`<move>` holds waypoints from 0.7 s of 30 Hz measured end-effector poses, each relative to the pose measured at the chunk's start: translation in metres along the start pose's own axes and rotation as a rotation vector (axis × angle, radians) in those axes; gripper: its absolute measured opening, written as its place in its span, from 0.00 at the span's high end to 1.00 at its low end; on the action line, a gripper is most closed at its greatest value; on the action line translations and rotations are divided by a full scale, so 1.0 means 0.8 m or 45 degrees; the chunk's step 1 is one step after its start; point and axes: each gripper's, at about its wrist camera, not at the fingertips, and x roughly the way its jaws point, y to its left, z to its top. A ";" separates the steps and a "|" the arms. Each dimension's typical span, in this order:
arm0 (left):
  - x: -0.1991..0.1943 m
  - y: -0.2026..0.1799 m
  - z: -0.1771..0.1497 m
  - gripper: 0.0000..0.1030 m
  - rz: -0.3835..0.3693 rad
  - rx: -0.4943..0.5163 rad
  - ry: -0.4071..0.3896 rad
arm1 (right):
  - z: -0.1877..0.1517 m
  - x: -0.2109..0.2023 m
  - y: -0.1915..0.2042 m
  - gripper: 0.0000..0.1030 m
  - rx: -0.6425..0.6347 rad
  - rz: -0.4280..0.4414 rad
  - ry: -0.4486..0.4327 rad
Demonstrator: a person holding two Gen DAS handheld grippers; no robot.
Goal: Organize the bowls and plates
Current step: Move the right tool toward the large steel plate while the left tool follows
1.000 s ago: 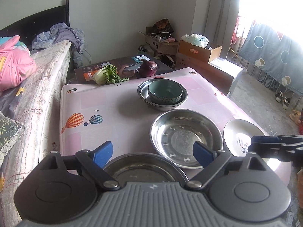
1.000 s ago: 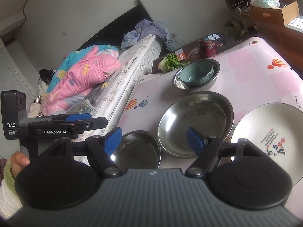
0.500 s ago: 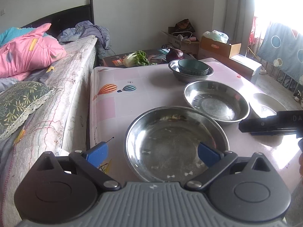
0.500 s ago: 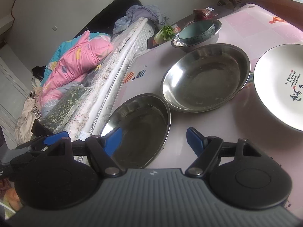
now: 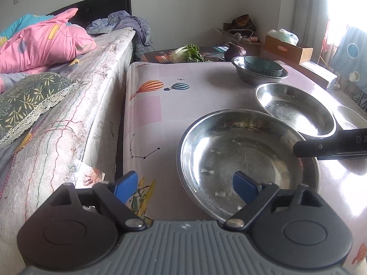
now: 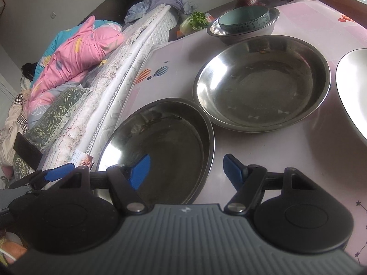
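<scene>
Both grippers are closing in on the near steel dish (image 5: 248,160) at the table's (image 5: 149,107) near edge.

The left gripper (image 5: 185,184) is empty; its narrowing jaws straddle the dish's 9 o'clock rim.

The right gripper (image 6: 186,169), also empty and narrowing, straddles the 3 o'clock rim.

Next, I judge: pinch the rim, lift, nest it in the second dish (image 6: 261,84) at 1 o'clock.

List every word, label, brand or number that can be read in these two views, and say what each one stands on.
"DA": white letters on the black body of the right gripper, cut off by the picture's edge.
Teal bowl: a band of marks around the outer wall, too small to read.
Paper tag at the mattress edge: print too blurred to read.
Flat printed box beside the leafy vegetable: print too small to read.
Nothing else is legible.
</scene>
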 end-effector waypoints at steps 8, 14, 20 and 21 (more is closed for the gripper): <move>0.019 -0.004 -0.008 0.64 -0.054 0.031 0.093 | 0.000 0.018 0.003 0.58 0.005 -0.026 0.035; 0.014 -0.007 -0.013 0.67 -0.080 0.011 0.114 | -0.004 0.017 -0.005 0.81 0.020 -0.032 0.045; -0.001 -0.018 -0.022 0.67 -0.111 0.032 0.140 | -0.015 0.006 -0.008 0.81 -0.004 -0.029 0.078; -0.004 -0.019 -0.024 0.67 -0.119 0.037 0.146 | -0.017 0.004 -0.009 0.81 -0.003 -0.027 0.083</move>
